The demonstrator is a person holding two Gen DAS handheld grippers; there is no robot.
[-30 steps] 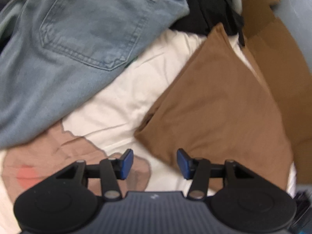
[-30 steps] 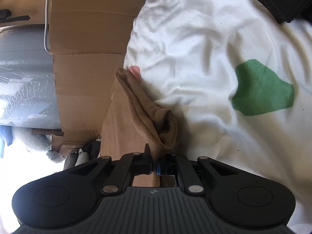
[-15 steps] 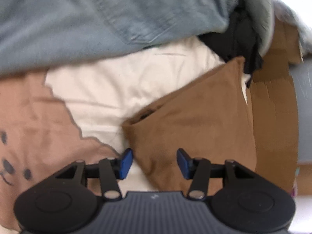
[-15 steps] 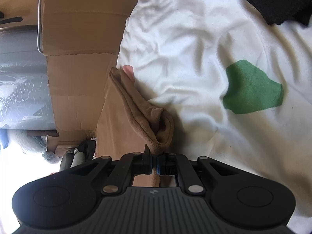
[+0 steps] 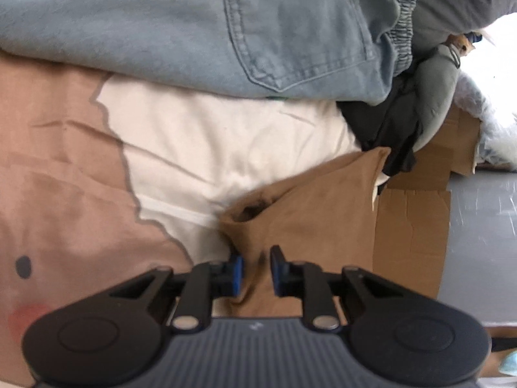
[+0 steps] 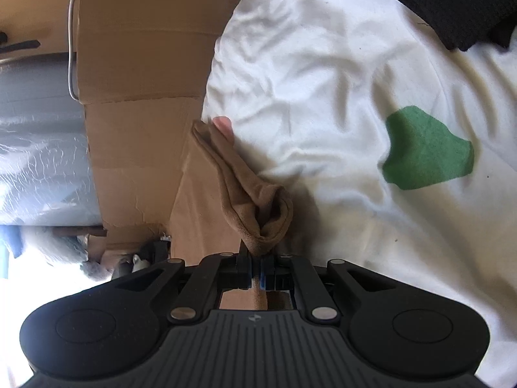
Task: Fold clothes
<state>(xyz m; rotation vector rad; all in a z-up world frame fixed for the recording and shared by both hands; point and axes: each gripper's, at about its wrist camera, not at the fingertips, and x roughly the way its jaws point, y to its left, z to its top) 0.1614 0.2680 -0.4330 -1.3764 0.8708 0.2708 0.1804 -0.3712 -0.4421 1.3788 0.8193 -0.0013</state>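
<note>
Left wrist view: the left gripper [image 5: 255, 270] has dropped onto the soft brown folded cloth [image 5: 310, 213] lying on the white printed bedsheet [image 5: 226, 148]; its jaws, wide a moment ago, are closing around the cloth's near corner, so a two-corner hold looks imminent.

Right wrist view: the right gripper [image 6: 256, 270] stays clamped on the cloth's other corner beside flattened cardboard [image 6: 135, 64].

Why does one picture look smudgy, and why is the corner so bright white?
Left wrist view: it looks a bit motion-smeared; the jeans and brown garment have soft edges, and the top right corner is washed out by glare. Right wrist view: sharper; wrinkles in the white sheet are crisp, the garment casts a dark shadow, and the bottom left is blown out white. Both bend at the edges.
</note>
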